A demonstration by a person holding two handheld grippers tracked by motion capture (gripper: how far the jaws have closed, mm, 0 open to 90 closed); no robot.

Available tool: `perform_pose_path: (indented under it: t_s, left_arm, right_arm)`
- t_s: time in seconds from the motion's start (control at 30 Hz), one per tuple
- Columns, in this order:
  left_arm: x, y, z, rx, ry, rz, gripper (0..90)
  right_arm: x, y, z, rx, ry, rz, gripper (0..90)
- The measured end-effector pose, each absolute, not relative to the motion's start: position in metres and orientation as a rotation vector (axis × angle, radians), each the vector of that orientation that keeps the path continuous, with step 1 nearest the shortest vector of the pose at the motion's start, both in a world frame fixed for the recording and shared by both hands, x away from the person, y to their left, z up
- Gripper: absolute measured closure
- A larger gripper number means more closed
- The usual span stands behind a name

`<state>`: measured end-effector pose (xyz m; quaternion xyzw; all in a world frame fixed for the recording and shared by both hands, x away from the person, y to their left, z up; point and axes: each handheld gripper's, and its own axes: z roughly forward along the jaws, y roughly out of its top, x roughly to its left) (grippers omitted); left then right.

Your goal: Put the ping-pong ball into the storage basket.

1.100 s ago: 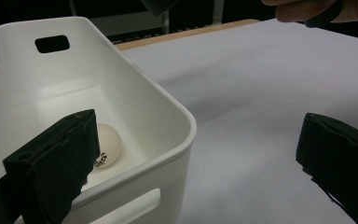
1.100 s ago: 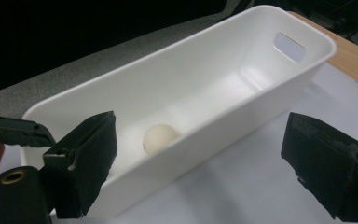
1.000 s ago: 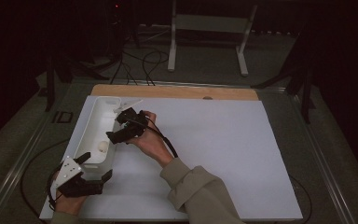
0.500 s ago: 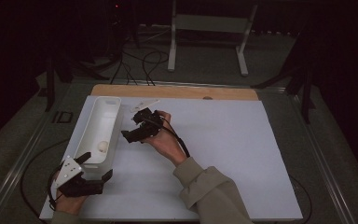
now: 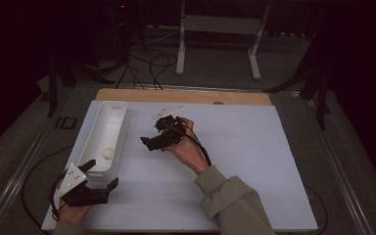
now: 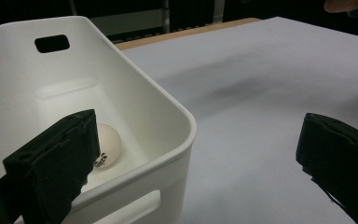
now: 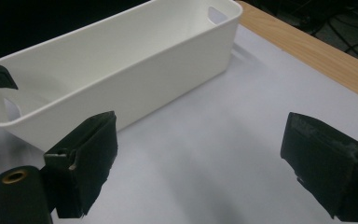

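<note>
Fingers [image 6: 51,158] of the left gripper [image 5: 92,185] stand apart astride the white bin's [image 5: 89,148] near rim; the right gripper [image 5: 152,143] gapes empty beside it. Inside, the ping-pong ball [image 6: 106,145] looks light, smooth, crushable: pinch gently across its middle.

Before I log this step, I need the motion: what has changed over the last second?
The right gripper has pulled away from over the white bin, rightward onto the open mat, its fingers open and empty. The ball lies in the bin. The left gripper stayed open at the bin's near end, and the bin did not move.
</note>
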<state>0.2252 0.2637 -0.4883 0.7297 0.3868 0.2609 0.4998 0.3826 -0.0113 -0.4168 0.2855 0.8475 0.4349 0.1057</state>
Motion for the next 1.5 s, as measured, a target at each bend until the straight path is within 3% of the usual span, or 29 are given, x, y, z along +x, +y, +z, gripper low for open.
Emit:
perform_pose_path:
  t_s: [1.5]
  left_arm:
    - [0.225,0.263,-0.487,1.765,0.945,0.629,0.1]
  right_arm:
    - [0.362,-0.134,-0.439,0.966,2.334,1.325,9.4]
